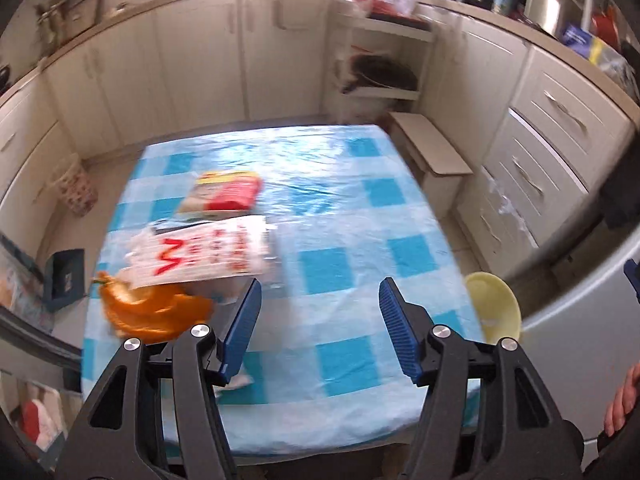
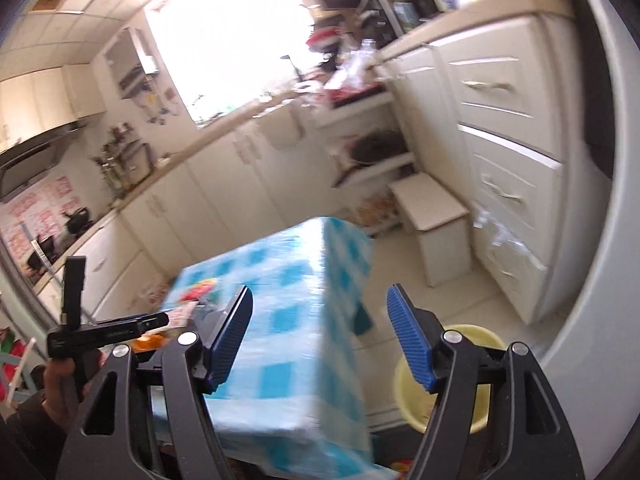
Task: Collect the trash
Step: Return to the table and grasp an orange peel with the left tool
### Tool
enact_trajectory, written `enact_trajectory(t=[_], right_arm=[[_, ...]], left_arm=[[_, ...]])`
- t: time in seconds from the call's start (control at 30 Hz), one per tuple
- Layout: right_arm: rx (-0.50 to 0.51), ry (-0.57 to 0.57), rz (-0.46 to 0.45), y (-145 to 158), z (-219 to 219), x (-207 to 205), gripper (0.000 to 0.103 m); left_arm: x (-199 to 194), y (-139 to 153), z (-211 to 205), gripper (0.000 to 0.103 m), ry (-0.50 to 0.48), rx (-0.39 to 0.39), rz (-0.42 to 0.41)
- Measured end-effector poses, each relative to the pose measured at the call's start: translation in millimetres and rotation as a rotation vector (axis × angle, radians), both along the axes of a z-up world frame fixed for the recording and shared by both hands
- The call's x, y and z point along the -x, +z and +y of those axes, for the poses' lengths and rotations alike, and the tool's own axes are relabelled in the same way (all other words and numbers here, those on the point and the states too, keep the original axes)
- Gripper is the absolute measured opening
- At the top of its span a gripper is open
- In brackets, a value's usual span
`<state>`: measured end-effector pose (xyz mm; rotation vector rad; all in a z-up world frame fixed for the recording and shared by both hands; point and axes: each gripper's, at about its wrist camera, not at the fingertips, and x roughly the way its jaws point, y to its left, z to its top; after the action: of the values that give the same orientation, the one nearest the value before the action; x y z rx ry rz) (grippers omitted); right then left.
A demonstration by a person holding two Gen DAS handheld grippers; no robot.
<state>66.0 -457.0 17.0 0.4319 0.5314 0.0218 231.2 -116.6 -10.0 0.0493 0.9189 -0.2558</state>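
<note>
The left claw hangs above a worktop covered in a blue-and-white checked plastic cloth, its ribbed blue pads spread well apart with nothing between them. The right claw is likewise wide open and empty, held higher and looking across the far corner of the same checked cloth toward cream kitchen cabinets.

The trash lies on the left half of the worktop. A crumpled orange plastic bag sits near the left edge, just beside the left pad of the left claw. A white plastic wrapper with red printing lies against it, partly overlapping its upper side. Just beyond that wrapper rests a flat yellow-and-red snack packet, closer to the middle of the cloth. All three are blurred, so the printing cannot be read.

A pale yellow plastic basin stands on the floor off the right edge of the worktop; in the right wrist view the same basin shows partly behind the right pad. A cardboard box stands on the floor by the far right corner.
</note>
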Motion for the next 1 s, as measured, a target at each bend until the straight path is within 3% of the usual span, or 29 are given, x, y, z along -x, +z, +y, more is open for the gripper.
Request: enact_trajectory(t=[0.17, 0.23, 0.33, 0.43, 0.57, 0.77, 1.0], right_arm=[[-0.062, 0.232, 0.068, 6, 87, -47, 0.068], [-0.077, 0.316, 0.138, -6, 126, -68, 0.068], [-0.072, 0.431, 0.245, -36, 184, -95, 0.068], [-0.028, 0.485, 0.337, -67, 228, -108, 0.068], [0.003, 0.482, 0.411, -94, 248, -124, 0.068], [0.006, 0.474, 0.463, -112, 268, -137, 0.068], [0.049, 0.479, 0.474, -120, 281, -142, 0.068]], left_arm=[[-31, -5, 132, 0.061, 0.289, 0.019, 0.046], [-49, -17, 171, 0.061, 0.361, 0.023, 0.105], [-68, -33, 200, 0.061, 0.380, 0.060, 0.162], [-82, -46, 205, 0.065, 0.345, 0.086, 0.202], [-76, -65, 187, 0.070, 0.315, 0.036, 0.226], [-88, -80, 177, 0.070, 0.308, -0.011, 0.257], [-91, -81, 176, 0.070, 0.328, 0.009, 0.269]])
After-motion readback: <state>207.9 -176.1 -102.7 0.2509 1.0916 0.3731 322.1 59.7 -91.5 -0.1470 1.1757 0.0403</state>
